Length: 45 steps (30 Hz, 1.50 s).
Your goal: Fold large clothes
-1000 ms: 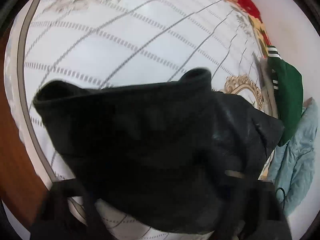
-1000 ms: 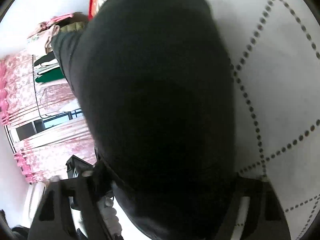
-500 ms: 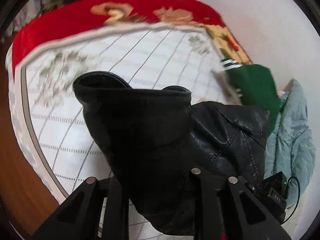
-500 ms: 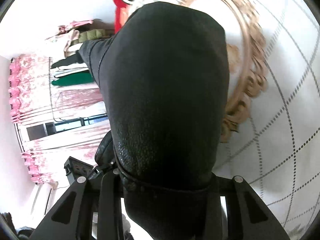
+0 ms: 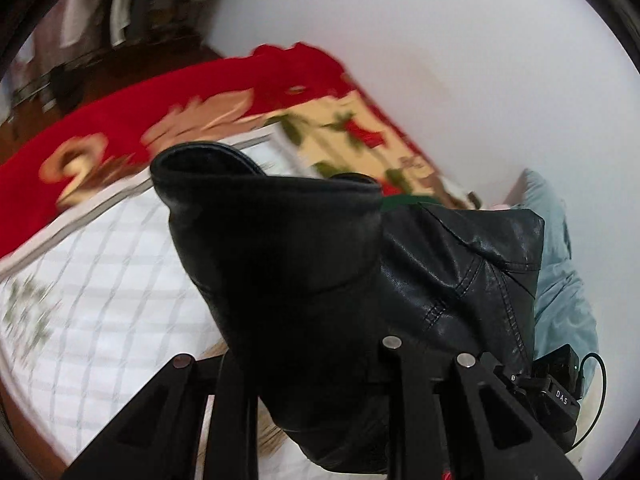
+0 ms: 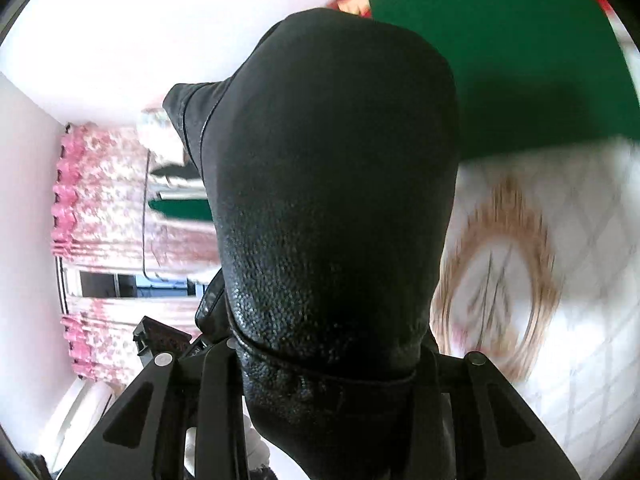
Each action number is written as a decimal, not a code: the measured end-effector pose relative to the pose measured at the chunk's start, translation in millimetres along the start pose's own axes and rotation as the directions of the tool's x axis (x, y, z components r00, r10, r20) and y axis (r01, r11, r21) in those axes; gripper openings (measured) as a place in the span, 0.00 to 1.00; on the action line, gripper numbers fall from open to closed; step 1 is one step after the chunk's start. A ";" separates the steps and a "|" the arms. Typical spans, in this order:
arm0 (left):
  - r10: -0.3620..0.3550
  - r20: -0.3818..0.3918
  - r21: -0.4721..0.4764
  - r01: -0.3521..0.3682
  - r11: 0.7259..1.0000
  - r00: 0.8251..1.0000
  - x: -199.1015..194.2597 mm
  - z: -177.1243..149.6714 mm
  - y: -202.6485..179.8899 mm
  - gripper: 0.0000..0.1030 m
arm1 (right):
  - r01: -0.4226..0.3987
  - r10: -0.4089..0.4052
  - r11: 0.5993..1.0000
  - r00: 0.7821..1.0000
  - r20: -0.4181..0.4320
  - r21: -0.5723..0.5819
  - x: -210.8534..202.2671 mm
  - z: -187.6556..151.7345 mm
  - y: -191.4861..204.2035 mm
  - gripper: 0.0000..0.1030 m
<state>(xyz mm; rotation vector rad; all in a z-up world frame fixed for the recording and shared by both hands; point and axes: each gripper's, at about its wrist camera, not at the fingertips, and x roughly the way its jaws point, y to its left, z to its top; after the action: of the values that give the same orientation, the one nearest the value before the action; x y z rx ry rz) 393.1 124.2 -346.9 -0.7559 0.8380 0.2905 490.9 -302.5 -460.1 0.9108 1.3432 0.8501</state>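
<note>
Left wrist view shows the left gripper (image 5: 312, 412) clamped on a thick fold of the black leather jacket (image 5: 304, 272), which a second ago hung low over the white quilted bedspread (image 5: 100, 280) and has now swung up, with the red blanket (image 5: 120, 120) and wall filling the frame. Opposite, the right gripper (image 6: 328, 392) looks closed on the jacket (image 6: 332, 200) too, though leather hides its fingertips; I'd guess they're carrying it towards the green garment (image 6: 520, 60) to lay it flat
</note>
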 end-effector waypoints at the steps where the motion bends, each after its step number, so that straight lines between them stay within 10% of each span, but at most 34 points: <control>1: -0.018 0.007 0.004 0.017 1.000 1.000 18.3 15.2 -21.2 0.18 | -0.003 0.003 1.000 1.000 0.015 -0.002 -6.9 22.5 2.1 0.36; 10: -0.063 -0.039 0.063 0.065 0.996 0.997 172.5 65.0 -96.8 0.19 | 0.021 -0.021 1.000 0.999 0.035 -0.006 -55.7 260.6 -18.8 0.36; 15: -0.014 -0.161 0.085 0.028 0.996 0.987 241.8 44.2 -87.4 0.23 | 0.092 -0.090 0.991 0.996 -0.025 0.096 -54.5 328.3 -91.3 0.43; 20: 0.097 -0.199 0.179 -0.061 0.982 0.975 248.7 36.2 -92.1 0.41 | 0.188 -0.183 0.973 0.982 -0.048 0.132 -53.1 349.0 -99.2 0.63; 25: 0.251 -0.158 0.377 -0.177 0.909 0.955 240.5 36.9 -108.2 0.96 | 0.411 -0.412 0.909 0.911 -0.005 0.075 -55.6 352.0 -65.0 0.75; 30: 0.313 -0.074 0.482 -0.241 0.842 0.947 216.0 36.9 -110.6 1.00 | 0.679 -0.680 0.732 0.721 0.133 0.057 -66.9 335.0 -28.8 0.81; 33: 0.336 -0.010 0.556 -0.274 0.784 0.942 194.1 32.4 -114.8 1.00 | 0.830 -0.821 0.552 0.524 0.227 0.080 -74.6 304.4 -10.6 0.81; 37: 0.300 0.019 0.630 -0.245 0.737 0.954 152.2 22.1 -120.7 1.00 | 0.927 -0.907 0.359 0.320 0.274 0.106 -69.5 236.5 -0.9 0.81; 45: 0.183 0.011 0.669 -0.143 0.729 0.983 25.1 10.9 -120.7 1.00 | 0.954 -0.922 0.235 0.159 0.352 0.184 -69.5 82.3 71.1 0.81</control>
<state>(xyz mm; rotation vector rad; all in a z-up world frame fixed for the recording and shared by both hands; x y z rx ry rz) 477.3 45.1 -302.4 -0.0048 0.9815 0.1027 570.1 -340.0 -365.4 -0.0218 1.1695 -0.3213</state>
